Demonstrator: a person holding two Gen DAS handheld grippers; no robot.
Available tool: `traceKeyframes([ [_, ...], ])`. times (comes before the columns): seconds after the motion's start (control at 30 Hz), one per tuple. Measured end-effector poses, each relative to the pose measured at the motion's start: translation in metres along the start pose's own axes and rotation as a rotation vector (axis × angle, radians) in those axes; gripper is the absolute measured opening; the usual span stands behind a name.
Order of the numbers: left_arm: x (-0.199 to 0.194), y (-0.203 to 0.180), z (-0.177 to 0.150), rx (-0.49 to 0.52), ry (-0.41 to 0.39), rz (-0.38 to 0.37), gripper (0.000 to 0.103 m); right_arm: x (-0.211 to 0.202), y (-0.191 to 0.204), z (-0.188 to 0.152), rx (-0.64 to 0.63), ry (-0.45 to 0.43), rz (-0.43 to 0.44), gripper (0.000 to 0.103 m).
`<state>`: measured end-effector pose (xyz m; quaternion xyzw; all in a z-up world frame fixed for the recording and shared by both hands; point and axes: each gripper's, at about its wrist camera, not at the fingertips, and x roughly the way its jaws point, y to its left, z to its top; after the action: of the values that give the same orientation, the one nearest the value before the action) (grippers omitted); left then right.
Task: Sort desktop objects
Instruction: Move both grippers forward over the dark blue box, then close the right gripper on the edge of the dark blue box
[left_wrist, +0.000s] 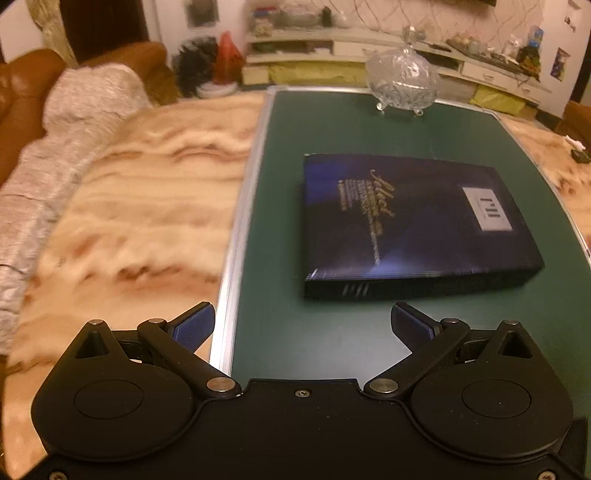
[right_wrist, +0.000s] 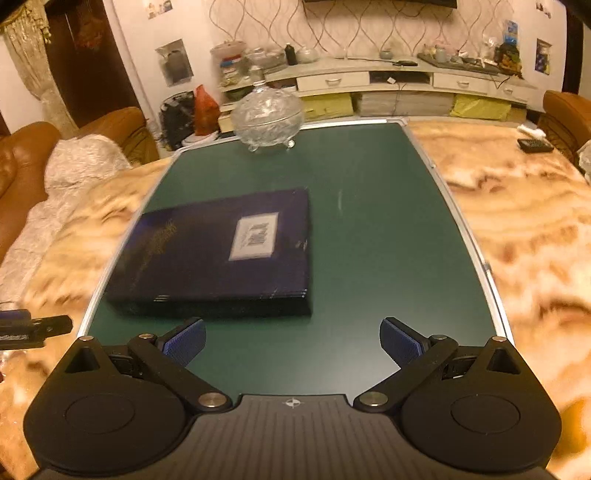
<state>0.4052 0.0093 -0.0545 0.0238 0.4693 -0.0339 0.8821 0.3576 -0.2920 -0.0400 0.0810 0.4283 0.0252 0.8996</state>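
Observation:
A dark blue book (left_wrist: 410, 225) with gold lettering and a white label lies flat on a green board (left_wrist: 332, 129), its spine toward me. My left gripper (left_wrist: 303, 325) hovers open just short of the book's near edge, nothing between its blue pads (left_wrist: 194, 326). In the right wrist view the same book (right_wrist: 221, 254) lies left of centre on the board (right_wrist: 380, 221). My right gripper (right_wrist: 291, 341) is open and empty, near the book's near right corner. A lidded cut-glass bowl (left_wrist: 402, 75) stands at the board's far edge, and the right wrist view shows the bowl (right_wrist: 267, 118) too.
The board rests on a marble-patterned table (right_wrist: 517, 229). A brown sofa with a pale throw (left_wrist: 62, 122) lies to the left. A dark remote (right_wrist: 535, 144) sits at the table's far right. Part of the left gripper (right_wrist: 29, 328) shows at the left edge. Cluttered shelves (right_wrist: 388, 81) line the back wall.

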Motion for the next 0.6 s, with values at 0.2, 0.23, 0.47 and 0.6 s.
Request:
traceKeyframes([
  [0.2, 0.042, 0.001, 0.028, -0.005, 0.008, -0.045, 0.103, 0.064, -0.012, 0.026, 0.043, 0.061, 0.025, 0.103],
  [0.23, 0.048, 0.003, 0.032, -0.013, 0.011, -0.061, 0.102, 0.072, -0.013, 0.029, 0.053, 0.065, 0.031, 0.103],
  [0.47, 0.085, 0.004, 0.051, -0.036, 0.054, -0.113, 0.078, 0.114, -0.019, 0.043, 0.109, 0.072, 0.100, 0.101],
  [0.6, 0.094, 0.003, 0.059, -0.034, 0.056, -0.139, 0.078, 0.128, -0.021, 0.050, 0.131, 0.080, 0.130, 0.096],
])
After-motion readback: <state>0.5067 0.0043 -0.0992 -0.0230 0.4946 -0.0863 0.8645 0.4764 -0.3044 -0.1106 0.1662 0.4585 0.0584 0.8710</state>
